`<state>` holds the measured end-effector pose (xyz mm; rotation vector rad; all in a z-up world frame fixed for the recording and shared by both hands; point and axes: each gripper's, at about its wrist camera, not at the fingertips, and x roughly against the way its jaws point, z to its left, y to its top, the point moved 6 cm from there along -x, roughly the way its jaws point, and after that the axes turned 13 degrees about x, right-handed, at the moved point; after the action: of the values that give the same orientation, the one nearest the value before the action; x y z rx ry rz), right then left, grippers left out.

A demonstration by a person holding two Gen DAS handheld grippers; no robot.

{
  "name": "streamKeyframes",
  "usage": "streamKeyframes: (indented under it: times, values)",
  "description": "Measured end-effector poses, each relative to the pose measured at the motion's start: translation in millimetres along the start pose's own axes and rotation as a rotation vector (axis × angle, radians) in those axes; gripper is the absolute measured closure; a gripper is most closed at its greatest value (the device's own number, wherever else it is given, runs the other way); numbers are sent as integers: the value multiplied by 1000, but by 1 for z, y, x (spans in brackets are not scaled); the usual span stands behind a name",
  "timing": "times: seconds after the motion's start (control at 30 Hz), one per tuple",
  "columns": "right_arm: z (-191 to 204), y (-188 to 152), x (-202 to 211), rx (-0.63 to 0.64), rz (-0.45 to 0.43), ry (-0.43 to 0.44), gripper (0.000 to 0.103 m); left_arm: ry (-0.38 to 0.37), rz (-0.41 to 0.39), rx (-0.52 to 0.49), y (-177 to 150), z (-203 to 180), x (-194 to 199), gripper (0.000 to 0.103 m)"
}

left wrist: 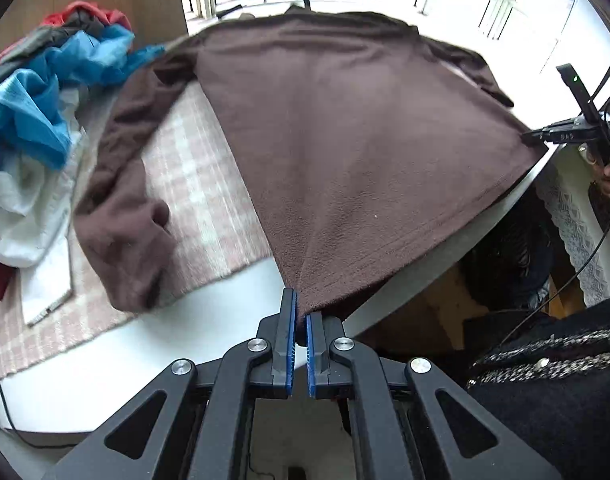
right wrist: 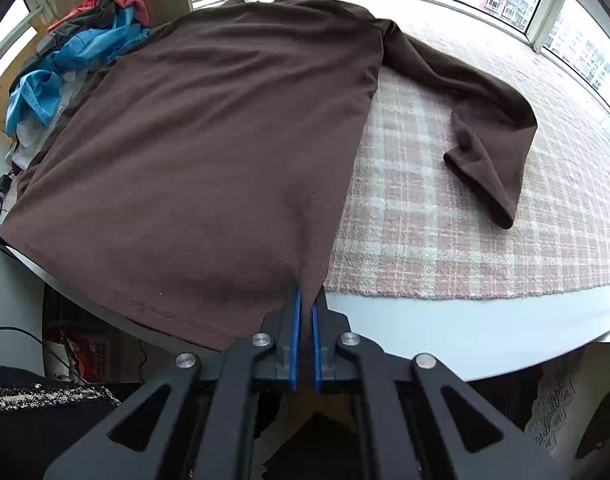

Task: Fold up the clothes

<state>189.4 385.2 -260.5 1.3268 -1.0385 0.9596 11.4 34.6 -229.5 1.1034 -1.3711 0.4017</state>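
Left wrist view shows your left claw clamped on the brown sweater's six-o'clock hem corner, right claw clamped on the other, body spread across the surface; soft, limp fleece, so grip corners.

Our left gripper is clamped on the hem corner of the brown fleece sweater, which lies spread over the pink plaid cloth. Our right gripper pinches the far hem corner. Crumpled clothes sit at the left.
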Motion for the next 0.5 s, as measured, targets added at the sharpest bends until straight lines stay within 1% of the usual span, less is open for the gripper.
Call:
streamKeyframes:
  times: [0.03, 0.07, 0.13, 0.17, 0.27, 0.3, 0.33, 0.43, 0.47, 0.5]
  values:
    - [-1, -3, -7, -12, 23, 8, 98, -4, 24, 6, -3, 1, -7, 99]
    - [-2, -6, -9, -26, 27, 26, 98, -7, 48, 13, -6, 2, -14, 99]
    - [-2, -2, 3, -41, -7, 51, 98, -14, 14, -3, 0, -3, 2, 99]
    - [-2, 0, 12, -37, -28, 51, 98, -17, -2, -11, 3, -5, 10, 99]
    - [-3, 1, 20, -19, -35, 10, 98, -27, -52, -34, 11, -12, 34, 99]
    - [-3, 1, 22, -14, -36, -5, 98, -34, -23, -19, 5, -10, 22, 99]
    - [-3, -2, 14, -18, -17, -6, 98, -41, 5, -3, -2, -8, 9, 99]
    - [0, -16, -19, 1, 79, -35, 98, -70, 104, 43, -22, -1, -23, 99]
    - [1, -19, -27, 18, 100, -50, 98, -67, 115, 53, -25, 1, -22, 99]
    - [2, -18, -25, 29, 115, -57, 98, -81, 111, 67, -26, 5, -15, 98]
